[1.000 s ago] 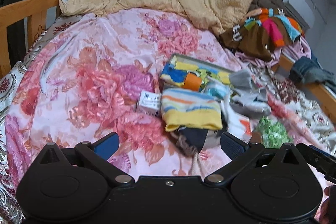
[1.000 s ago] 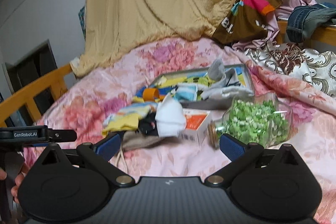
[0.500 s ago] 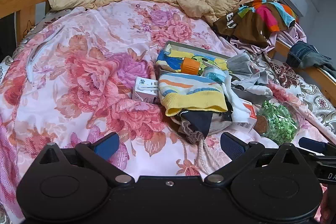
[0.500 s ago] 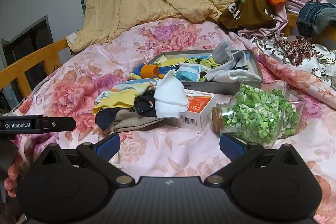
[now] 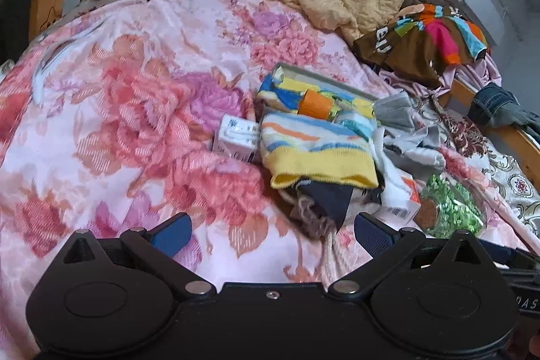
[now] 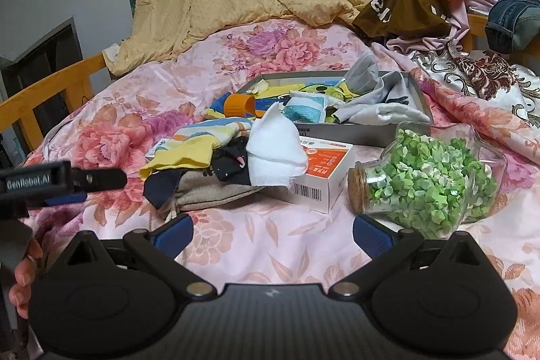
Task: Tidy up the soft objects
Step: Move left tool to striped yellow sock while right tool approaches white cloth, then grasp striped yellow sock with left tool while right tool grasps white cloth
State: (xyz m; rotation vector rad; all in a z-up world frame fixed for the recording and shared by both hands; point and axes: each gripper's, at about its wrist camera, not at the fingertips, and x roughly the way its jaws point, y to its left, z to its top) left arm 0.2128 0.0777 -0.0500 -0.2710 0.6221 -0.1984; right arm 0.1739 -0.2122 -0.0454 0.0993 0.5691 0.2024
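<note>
— How many boxes are on the floral bedspread?

— Three: one shallow grey cardboard tray (image 6: 378,132) full of cloth, one white-and-orange carton (image 6: 324,171) with a barcode, and one small white carton (image 5: 236,140) beside the striped sock.

— Jars?

— One clear glass jar (image 6: 425,177) with a cork, filled with green paper stars.

— And the soft pieces outside the tray?

— One yellow-cuffed striped sock (image 5: 317,154), one folded white cloth (image 6: 275,147), one dark navy piece (image 5: 332,199), one beige drawstring pouch (image 6: 216,191). The heap inside the tray is too tangled to count.

— Grippers?

— Two, each with two blue-padded fingers.
</note>
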